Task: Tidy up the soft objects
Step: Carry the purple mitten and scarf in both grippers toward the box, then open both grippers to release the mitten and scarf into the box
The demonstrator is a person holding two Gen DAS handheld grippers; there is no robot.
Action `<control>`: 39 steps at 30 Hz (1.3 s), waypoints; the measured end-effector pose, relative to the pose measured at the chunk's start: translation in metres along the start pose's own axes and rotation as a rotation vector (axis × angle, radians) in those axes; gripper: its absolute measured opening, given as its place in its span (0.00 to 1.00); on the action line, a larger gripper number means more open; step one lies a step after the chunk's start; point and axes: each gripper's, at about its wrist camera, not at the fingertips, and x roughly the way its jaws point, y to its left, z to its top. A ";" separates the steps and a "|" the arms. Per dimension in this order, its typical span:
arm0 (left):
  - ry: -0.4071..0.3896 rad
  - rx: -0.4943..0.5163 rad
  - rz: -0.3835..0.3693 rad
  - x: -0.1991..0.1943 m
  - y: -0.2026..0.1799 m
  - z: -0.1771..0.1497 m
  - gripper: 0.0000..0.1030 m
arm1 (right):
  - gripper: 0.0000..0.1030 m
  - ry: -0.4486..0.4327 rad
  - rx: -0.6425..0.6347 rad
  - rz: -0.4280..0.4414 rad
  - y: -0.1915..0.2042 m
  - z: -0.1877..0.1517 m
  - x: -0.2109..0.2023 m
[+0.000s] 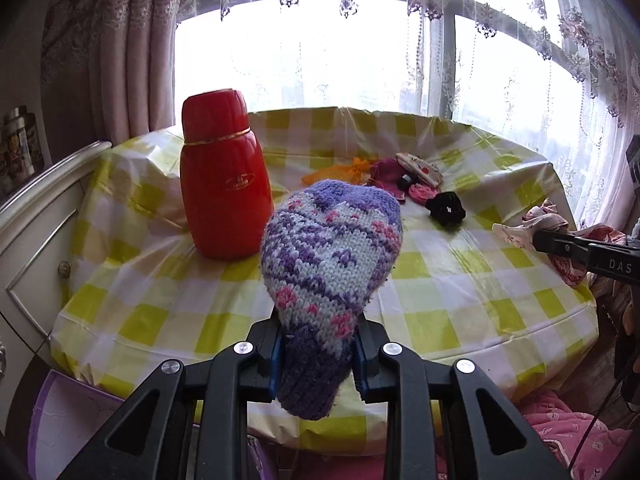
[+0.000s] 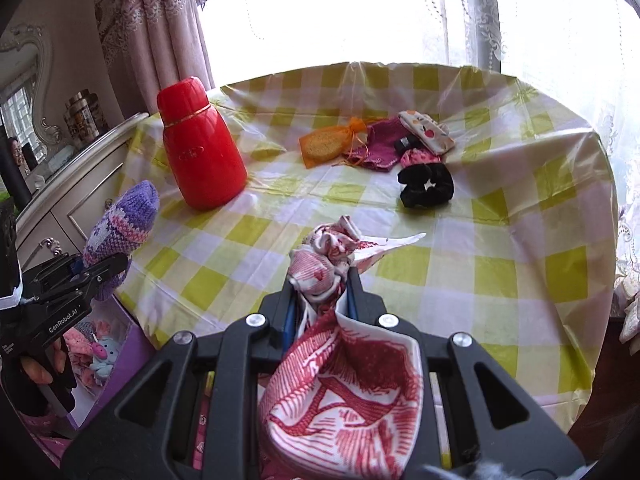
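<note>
yellow-check tablecloth point(image 2: 500, 240); left hand-held gripper point(image 2: 100, 270) marked "genrobot.ai", rt "das".

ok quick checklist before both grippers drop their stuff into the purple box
1. Left gripper has a firm hold on the knitted purple sock: ok, clamped near the cuff end.
2. Right gripper holds the red and white cloth: ok, fabric bunched between its fingers, a loose tail hanging down.
3. Purple box within reach of the left gripper: ok, just below it at the table's edge.
4. Room in the box: cannot tell, soft toys already lie inside and most of it is hidden.
5. Red flask out of the path: ok, upright behind the sock.
6. Items left on the tablecloth: not ok, the black scrunchie and small pouches remain.
</note>
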 end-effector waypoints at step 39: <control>0.071 -0.278 0.274 -0.102 0.141 -0.069 0.28 | 0.27 0.002 -0.466 0.439 0.217 0.016 -0.006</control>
